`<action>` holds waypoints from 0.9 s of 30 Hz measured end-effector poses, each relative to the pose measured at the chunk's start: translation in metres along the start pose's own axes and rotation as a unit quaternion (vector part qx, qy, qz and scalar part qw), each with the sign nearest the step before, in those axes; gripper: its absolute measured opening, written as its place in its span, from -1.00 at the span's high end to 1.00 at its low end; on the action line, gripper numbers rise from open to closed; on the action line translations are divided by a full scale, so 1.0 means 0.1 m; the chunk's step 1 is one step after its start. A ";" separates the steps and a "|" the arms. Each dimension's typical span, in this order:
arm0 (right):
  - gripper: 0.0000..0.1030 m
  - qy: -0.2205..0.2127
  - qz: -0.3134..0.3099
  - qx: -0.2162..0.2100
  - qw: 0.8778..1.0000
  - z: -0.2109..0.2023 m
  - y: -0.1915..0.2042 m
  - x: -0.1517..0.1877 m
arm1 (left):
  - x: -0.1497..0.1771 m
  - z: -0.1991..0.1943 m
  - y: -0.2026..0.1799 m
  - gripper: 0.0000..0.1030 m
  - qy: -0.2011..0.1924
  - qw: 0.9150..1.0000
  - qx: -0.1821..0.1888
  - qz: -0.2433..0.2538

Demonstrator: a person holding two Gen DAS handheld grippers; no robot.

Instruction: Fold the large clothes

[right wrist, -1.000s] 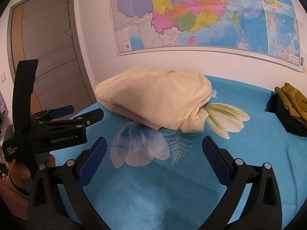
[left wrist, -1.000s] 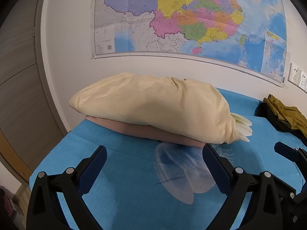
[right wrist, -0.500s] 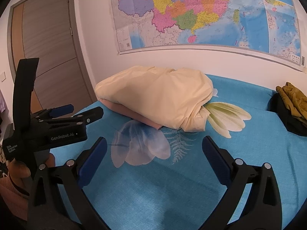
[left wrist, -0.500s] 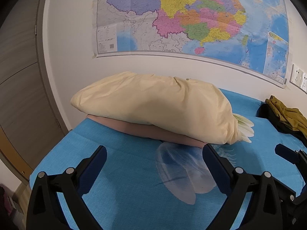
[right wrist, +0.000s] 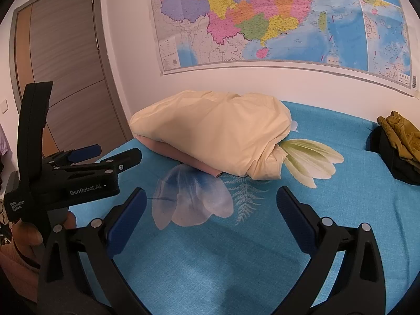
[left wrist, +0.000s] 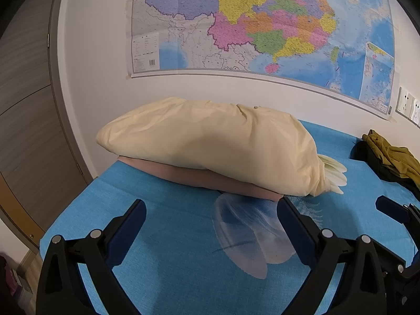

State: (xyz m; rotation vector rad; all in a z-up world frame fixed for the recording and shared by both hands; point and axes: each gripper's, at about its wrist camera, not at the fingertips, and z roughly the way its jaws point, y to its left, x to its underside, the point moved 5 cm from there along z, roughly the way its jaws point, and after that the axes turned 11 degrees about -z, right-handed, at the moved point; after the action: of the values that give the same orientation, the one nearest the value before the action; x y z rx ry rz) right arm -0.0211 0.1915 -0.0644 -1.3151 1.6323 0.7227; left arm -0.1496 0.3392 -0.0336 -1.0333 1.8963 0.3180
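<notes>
A folded cream garment (left wrist: 210, 152) lies on a folded pink one (left wrist: 199, 179) at the far left of the blue bed; both also show in the right wrist view, the cream one (right wrist: 218, 136) above the pink one (right wrist: 178, 157). An olive garment (left wrist: 393, 155) lies crumpled on a black one (left wrist: 372, 157) at the far right, also in the right wrist view (right wrist: 401, 134). My left gripper (left wrist: 210, 210) is open and empty above the sheet, short of the folded pile. My right gripper (right wrist: 210, 199) is open and empty beside it.
The bed has a blue sheet (left wrist: 170, 236) with a flower print (right wrist: 191, 197). A white wall with a large map (left wrist: 262, 26) stands behind it. A brown door (right wrist: 68, 78) is at the left. The left gripper's body (right wrist: 65, 181) shows in the right wrist view.
Both grippers have drifted slightly; the folded pile sits a little higher in the views. Both stay open and empty.
</notes>
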 end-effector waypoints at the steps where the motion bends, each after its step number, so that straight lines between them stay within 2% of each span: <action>1: -0.89 0.001 0.000 0.001 1.000 0.00 0.00 0.00 | 0.00 0.00 0.00 -0.87 0.000 1.000 0.000 0.000; 27: -0.89 -0.001 0.004 0.001 1.000 0.01 -0.02 0.00 | 0.03 0.01 -0.02 -0.87 0.003 1.000 0.002 0.002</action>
State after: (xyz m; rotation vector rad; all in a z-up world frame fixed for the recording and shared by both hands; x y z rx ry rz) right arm -0.0190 0.1914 -0.0645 -1.3076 1.6374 0.7258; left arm -0.1479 0.3367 -0.0357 -1.0295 1.9040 0.3123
